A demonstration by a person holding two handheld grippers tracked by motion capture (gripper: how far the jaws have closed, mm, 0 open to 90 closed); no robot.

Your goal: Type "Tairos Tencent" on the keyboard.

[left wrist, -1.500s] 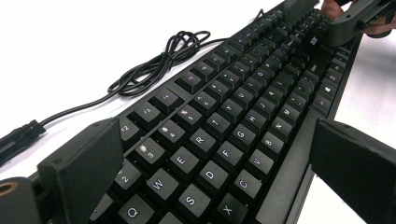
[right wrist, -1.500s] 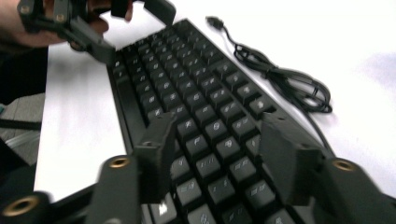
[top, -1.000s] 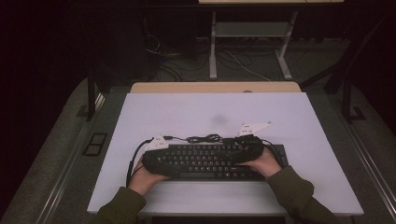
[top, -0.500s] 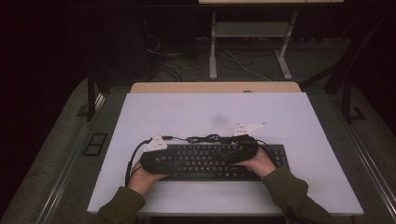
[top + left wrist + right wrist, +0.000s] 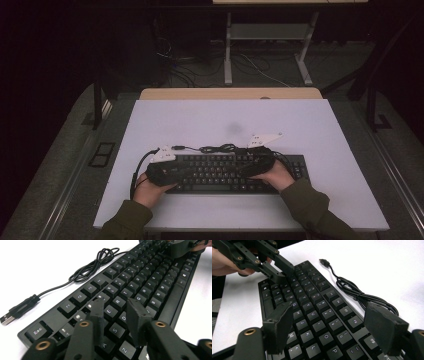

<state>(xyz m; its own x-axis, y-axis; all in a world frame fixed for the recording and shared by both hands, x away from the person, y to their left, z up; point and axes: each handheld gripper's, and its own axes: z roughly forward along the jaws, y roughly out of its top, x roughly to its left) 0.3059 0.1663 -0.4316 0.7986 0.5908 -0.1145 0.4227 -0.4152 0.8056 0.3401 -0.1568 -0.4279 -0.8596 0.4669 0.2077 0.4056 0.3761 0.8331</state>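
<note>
A black keyboard (image 5: 220, 172) lies flat near the front of a white table (image 5: 200, 120). Its black USB cable (image 5: 210, 148) is coiled loose behind it, the plug (image 5: 15, 312) lying free. My left gripper (image 5: 115, 307) hovers over the keys at the keyboard's left end. Its jaws have just been closing to a narrow gap, with letter keys below them and nothing pinched between them. My right gripper (image 5: 332, 325) reaches in from the right. Its jaws stand wide open above the keyboard's middle, having just opened a little further, and hold nothing. The left gripper (image 5: 280, 273) shows beyond it.
A wooden strip (image 5: 230, 93) borders the table's far edge. Beyond it on the dark floor stand a metal stand (image 5: 267, 55) and loose cables (image 5: 175, 75). White tabletop stretches behind and right of the keyboard.
Both hands stay at the keyboard. The right gripper's grey plate sits slightly further left than before.
</note>
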